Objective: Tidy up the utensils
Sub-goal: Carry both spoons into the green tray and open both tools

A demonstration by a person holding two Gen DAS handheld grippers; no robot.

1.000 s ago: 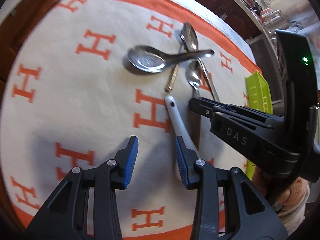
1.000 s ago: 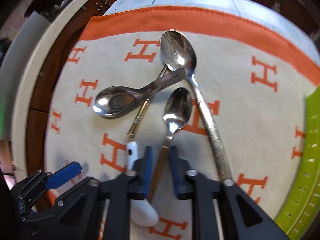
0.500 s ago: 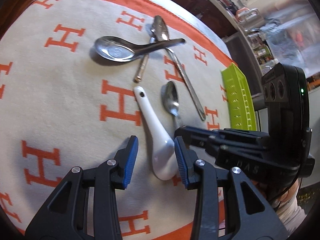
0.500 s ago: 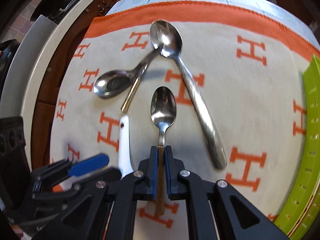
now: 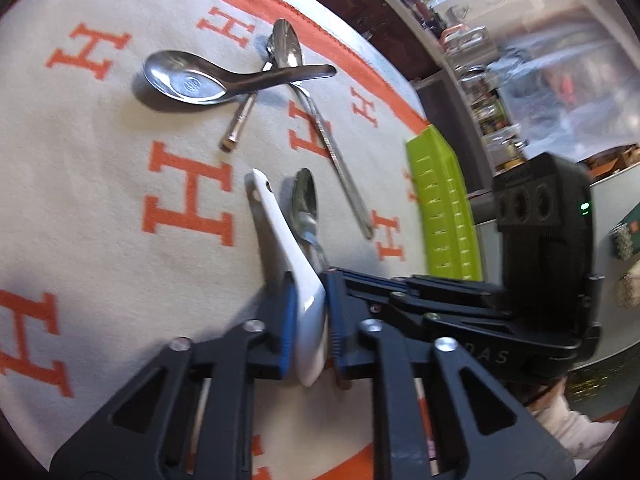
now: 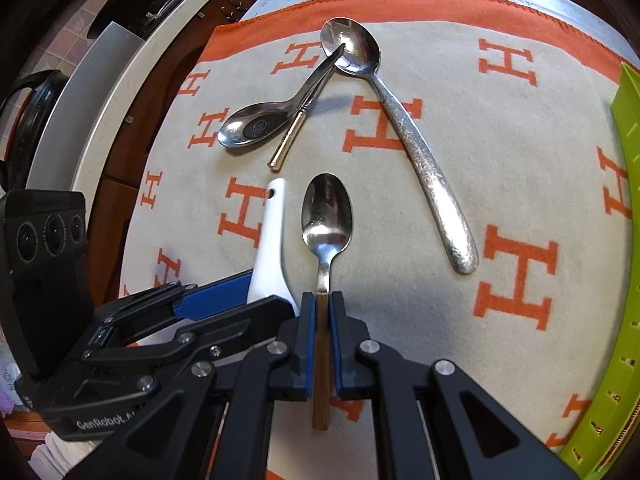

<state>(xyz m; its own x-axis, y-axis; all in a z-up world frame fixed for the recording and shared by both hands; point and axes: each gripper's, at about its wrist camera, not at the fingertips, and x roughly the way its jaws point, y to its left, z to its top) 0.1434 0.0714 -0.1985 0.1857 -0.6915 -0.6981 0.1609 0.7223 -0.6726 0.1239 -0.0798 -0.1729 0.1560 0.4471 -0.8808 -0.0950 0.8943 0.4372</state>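
Note:
On the cream cloth with orange H marks lies a white ceramic spoon. My left gripper is closing its jaws on that spoon's bowl, and the blue pads touch both of its sides. Beside it, my right gripper is shut on the wooden handle of a small steel spoon, whose bowl points away from me. Further back a steel soup spoon, a gold-handled utensil and a long hammered spoon lie crossed in a pile.
A lime green tray borders the cloth on the right. The cloth's orange hem and a pale counter edge run along the far and left sides. A sleeve shows behind the right gripper.
The left jaws went from wide apart to closed around the white spoon's bowl. The right gripper shut on the small spoon's handle and drew it away from the pile.

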